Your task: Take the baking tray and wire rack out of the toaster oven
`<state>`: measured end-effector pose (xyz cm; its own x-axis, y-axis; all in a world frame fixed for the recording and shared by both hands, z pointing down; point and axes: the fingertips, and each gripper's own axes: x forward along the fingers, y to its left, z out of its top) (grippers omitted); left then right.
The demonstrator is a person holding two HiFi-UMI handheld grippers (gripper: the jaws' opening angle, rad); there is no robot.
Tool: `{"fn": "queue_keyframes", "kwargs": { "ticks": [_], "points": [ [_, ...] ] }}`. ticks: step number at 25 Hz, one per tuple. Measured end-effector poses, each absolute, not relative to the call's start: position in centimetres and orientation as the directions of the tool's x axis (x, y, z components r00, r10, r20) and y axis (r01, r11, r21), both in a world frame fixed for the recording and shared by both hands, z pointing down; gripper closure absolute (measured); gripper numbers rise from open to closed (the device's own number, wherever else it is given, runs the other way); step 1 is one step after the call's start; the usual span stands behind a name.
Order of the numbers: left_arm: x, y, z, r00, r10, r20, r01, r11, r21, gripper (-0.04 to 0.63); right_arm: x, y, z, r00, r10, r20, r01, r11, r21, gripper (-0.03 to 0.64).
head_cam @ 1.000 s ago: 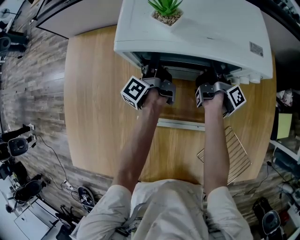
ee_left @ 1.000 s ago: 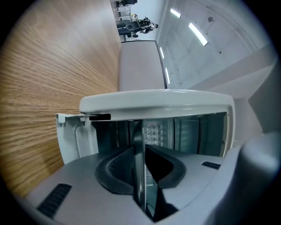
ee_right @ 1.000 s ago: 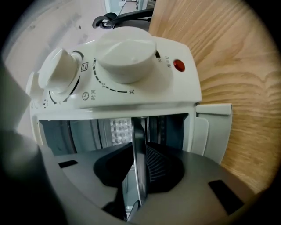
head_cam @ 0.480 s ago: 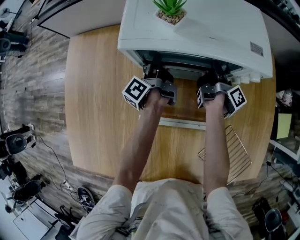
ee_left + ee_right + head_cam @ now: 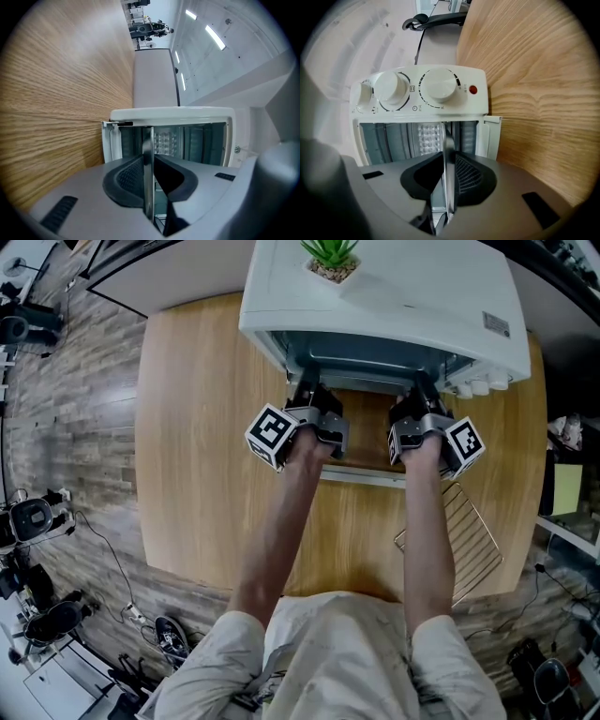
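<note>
The wire rack [image 5: 464,540] is already laid on the surface at the lower right of the head view, outside the toaster oven [image 5: 394,296]. The baking tray [image 5: 147,150] seems not yet taken out. At the oven mouth, upper centre, its thin rim is clamped in the narrow jaws of the left gripper [image 5: 307,395] and of the right gripper [image 5: 422,397].

No legible wording anywhere.
I see tiny symbols by the dials [image 5: 439,86] of the toaster oven [image 5: 480,105], and a label [image 5: 497,323] on top, both unreadable.
</note>
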<state>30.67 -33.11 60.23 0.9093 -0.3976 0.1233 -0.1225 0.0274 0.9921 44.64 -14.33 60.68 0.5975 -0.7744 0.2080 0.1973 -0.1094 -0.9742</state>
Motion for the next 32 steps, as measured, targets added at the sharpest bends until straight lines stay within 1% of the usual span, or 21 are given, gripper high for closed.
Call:
{"fn": "queue_keyframes", "kwargs": {
  "ticks": [10,16,26,32],
  "points": [
    [26.6,-30.6,60.5,0.895,-0.422,0.144,-0.138,0.046,0.989,0.522,40.7,-11.9,60.9,0.561,-0.797,0.224,0.2,-0.132,-0.971,0.529],
    [23.4,-27.8,58.3,0.892,-0.429,0.146,-0.137,0.053,0.989,0.522,37.6,-9.3,58.6,0.533,-0.816,0.223,0.189,-0.142,-0.972,0.528],
    [21.0,-26.4,59.4,0.875,-0.46,0.153,-0.142,0.059,0.988,0.522,35.7,-8.3,60.0,0.468,-0.853,0.23,0.184,-0.161,-0.97,0.528],
    [20.2,-25.8,60.1,0.869,-0.469,0.157,-0.143,0.066,0.988,0.522,35.0,-7.9,60.4,0.451,-0.86,0.237,0.194,-0.164,-0.967,0.528]
  ]
}}
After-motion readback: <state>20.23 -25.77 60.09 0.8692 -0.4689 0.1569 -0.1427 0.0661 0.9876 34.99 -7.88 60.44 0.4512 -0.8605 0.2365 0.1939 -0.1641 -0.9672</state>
